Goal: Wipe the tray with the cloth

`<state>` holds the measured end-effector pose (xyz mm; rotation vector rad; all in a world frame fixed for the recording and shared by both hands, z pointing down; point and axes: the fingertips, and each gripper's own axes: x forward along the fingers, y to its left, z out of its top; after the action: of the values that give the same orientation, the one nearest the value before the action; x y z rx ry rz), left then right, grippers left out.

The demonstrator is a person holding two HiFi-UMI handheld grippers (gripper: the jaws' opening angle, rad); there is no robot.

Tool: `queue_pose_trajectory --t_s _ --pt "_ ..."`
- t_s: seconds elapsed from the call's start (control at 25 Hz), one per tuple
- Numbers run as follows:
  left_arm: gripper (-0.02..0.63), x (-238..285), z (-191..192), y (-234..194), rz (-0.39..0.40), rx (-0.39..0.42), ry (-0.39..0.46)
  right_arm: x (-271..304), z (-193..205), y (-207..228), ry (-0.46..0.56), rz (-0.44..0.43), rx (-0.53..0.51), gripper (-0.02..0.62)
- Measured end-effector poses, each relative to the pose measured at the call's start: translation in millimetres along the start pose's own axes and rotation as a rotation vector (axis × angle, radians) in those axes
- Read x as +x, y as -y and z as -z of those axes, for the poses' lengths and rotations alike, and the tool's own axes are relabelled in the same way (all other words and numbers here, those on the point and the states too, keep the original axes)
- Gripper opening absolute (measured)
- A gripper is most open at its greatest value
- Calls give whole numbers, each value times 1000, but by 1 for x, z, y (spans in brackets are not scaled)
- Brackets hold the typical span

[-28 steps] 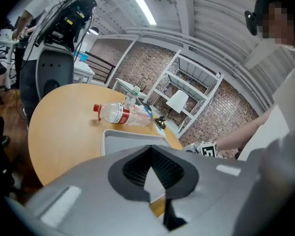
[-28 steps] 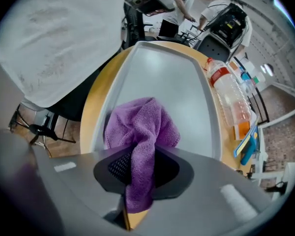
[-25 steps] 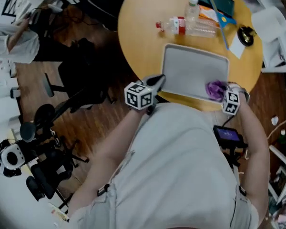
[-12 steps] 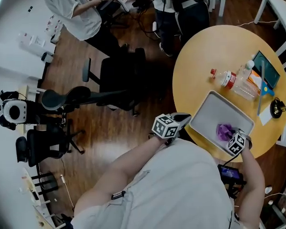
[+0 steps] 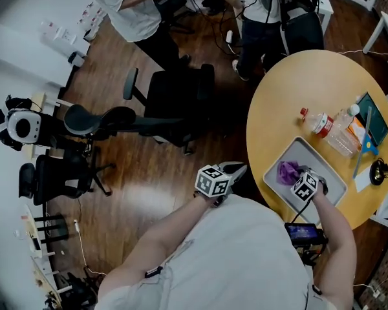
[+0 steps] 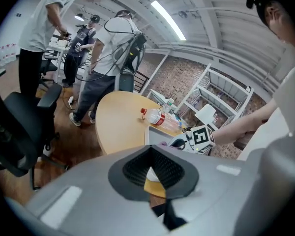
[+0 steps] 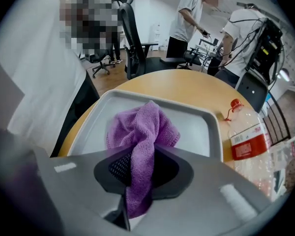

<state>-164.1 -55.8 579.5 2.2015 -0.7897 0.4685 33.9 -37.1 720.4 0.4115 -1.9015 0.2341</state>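
**Unbraced tray near the rim is my main worry**

The round table (image 5: 291, 89) carries the grey tray (image 5: 320, 163) close to its near edge, and nothing pins the tray down. A hard push with the wipe could, I judge, skate it toward that edge or into the clutter beyond. A plastic bottle (image 5: 318, 124) lies on its side just past the far rim; a nudged tray might set it rolling. The purple cloth (image 7: 140, 127) rests bunched on the tray at the end nearer my left side. Wadded like this, it may clean only a narrow stripe and leave the corners untouched. My right tongs (image 7: 137, 181) are clenched on a single hanging fold of it, and friction on a long stroke could drag that fold free. My left tongs (image 6: 155, 176) are closed on nothing, held off the table beside the tray, too far to steady it.
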Motion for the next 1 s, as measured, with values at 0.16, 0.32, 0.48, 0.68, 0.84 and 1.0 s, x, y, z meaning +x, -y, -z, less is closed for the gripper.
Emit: queue_pose_trajectory --t_s 0.16,0.32,0.48,0.68,0.84,1.0 --pt "0 -10 7 0 -28 -19 8 2 -18 7 9 45 33 66" --pt "0 -10 10 -2 -32 -1 2 11 -32 10 25 59 -44 66" --pt "0 -2 -1 7 -4 33 -11 10 -35 14 53 50 -45 67" --pt "0 9 -12 13 28 73 -23 8 -23 17 71 88 5 64" --pt "0 12 -4 17 50 74 -48 -5 7 6 56 101 86 64" --pt "0 29 -7 12 94 104 -60 -10 22 29 95 186 135 64"
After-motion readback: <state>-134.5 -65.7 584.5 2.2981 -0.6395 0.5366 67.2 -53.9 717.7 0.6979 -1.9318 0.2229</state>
